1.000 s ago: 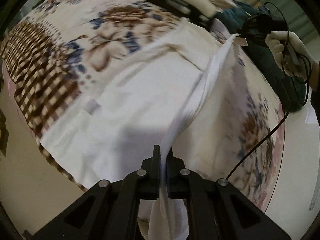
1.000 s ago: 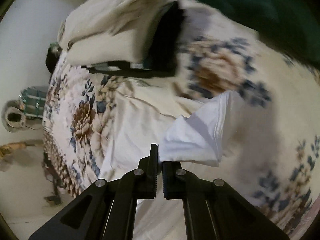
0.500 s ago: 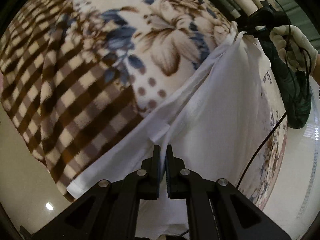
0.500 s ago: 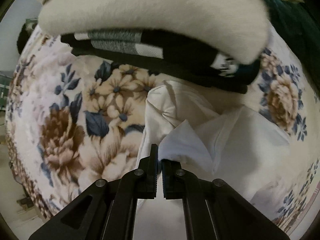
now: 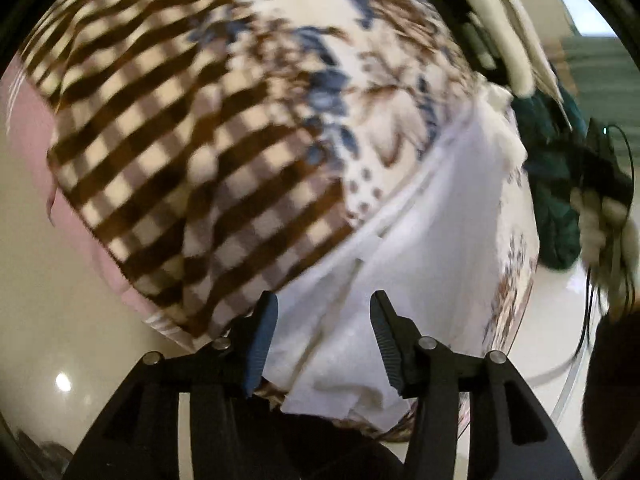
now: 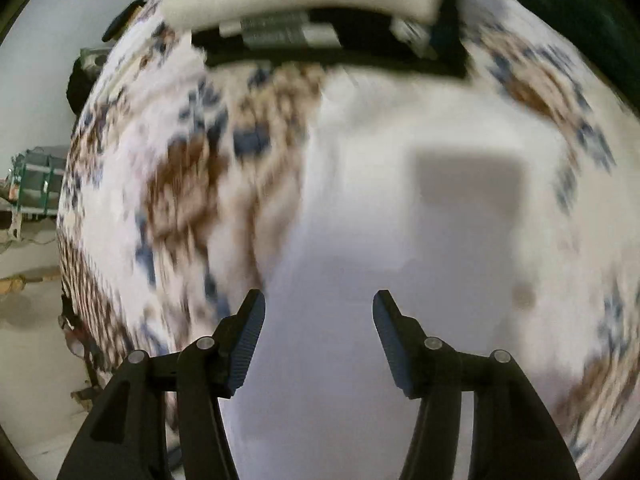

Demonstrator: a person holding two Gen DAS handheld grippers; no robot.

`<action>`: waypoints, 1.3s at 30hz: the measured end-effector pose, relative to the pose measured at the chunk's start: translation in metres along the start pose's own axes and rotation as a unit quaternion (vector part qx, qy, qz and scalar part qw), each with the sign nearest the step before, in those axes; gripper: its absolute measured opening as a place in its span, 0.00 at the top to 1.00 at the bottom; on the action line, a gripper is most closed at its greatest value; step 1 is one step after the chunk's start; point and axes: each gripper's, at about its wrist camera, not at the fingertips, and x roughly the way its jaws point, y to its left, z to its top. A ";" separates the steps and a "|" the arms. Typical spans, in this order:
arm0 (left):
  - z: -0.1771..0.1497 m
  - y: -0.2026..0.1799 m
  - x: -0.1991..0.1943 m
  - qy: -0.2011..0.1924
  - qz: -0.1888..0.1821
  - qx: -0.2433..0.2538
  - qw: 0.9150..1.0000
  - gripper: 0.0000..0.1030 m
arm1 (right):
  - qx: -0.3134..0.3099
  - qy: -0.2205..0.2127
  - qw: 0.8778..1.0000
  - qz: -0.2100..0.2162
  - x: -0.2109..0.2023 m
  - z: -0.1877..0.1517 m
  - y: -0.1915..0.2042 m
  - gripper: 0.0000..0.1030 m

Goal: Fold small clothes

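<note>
Left gripper jaws opening, nothing pinched between them; the white garment lies below on the bed, released. Right gripper jaws likewise opening over the same white garment, pads clear of cloth. A second ago both were clamped on a lifted fold; that fold is now laid over and dropped flat on the floral blanket. Far side: stacked folded clothes. Judgement: one fold finished; next needs a fresh grasp on an edge.
</note>
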 end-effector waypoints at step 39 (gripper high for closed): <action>-0.017 -0.025 0.009 0.090 0.043 0.239 0.966 0.98 | 0.302 -0.010 0.953 0.024 0.072 -0.408 0.021 0.97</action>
